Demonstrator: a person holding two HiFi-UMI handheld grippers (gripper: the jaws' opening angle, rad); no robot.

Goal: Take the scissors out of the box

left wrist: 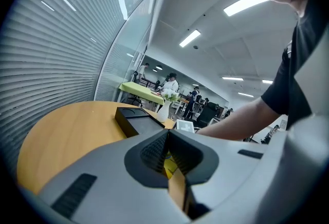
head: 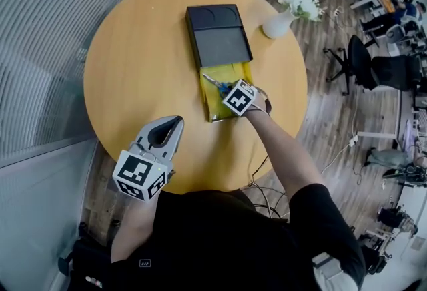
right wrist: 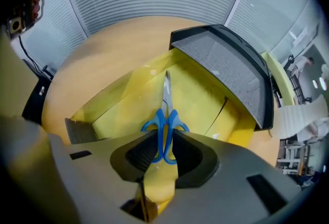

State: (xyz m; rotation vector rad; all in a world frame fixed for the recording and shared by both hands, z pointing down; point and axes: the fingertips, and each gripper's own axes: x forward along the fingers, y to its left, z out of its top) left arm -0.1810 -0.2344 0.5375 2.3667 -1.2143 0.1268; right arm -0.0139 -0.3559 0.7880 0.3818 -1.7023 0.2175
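Observation:
Blue-handled scissors (right wrist: 165,115) lie inside the open yellow box (right wrist: 205,94), blades pointing toward its black lid (right wrist: 226,63). My right gripper (right wrist: 164,147) points steeply down into the box, and its pads sit against both sides of the handles. In the head view the same gripper (head: 225,91) is over the yellow box (head: 208,95), where a bit of the scissors (head: 215,83) shows beyond its marker cube. My left gripper (head: 175,124) hovers over the table's near edge, shut and holding nothing; its own view (left wrist: 167,135) shows the pads meeting.
The black lid (head: 219,36) rests on the round wooden table (head: 133,69) behind the box. A white vase with flowers (head: 277,24) stands at the far right of the table. Office chairs and people are beyond the table.

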